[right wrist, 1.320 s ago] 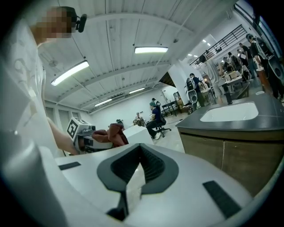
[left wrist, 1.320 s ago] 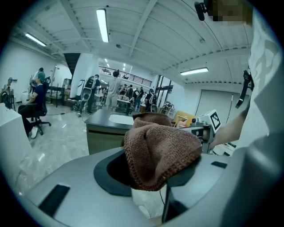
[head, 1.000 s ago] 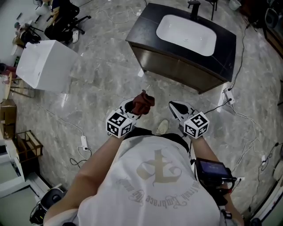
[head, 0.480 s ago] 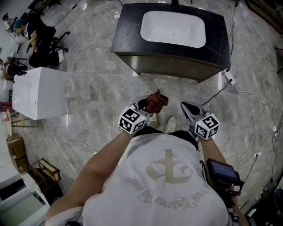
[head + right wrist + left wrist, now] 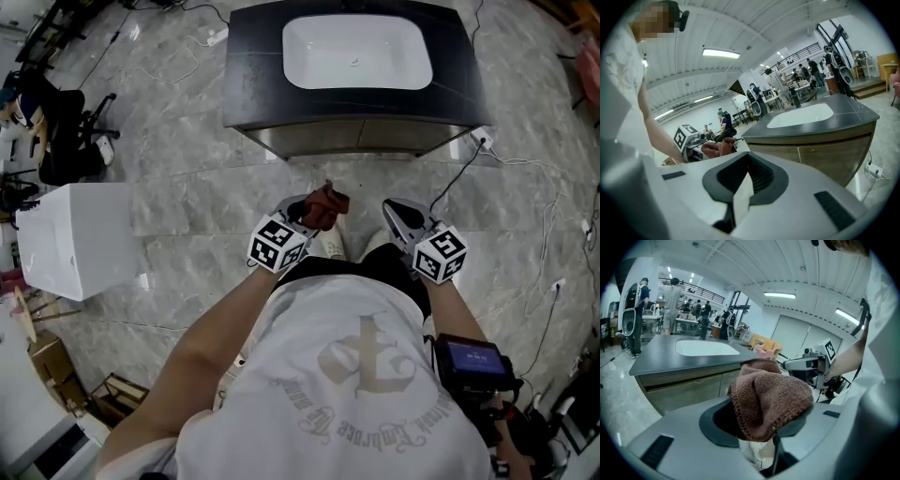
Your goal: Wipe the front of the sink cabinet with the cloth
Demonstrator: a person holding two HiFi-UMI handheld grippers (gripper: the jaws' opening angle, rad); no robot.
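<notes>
Jaws of the left gripper (image 5: 302, 217) clench the cloth (image 5: 325, 205); the right gripper (image 5: 398, 220) is closed, empty. The person (image 5: 356, 375) should step nearer the sink cabinet (image 5: 361, 138), pressing the cloth flat.

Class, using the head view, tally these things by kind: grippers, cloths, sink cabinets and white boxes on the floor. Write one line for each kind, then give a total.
Grippers: 2, the left gripper and the right gripper
Cloth: 1
Sink cabinet: 1
White box: 1
Total: 5
</notes>
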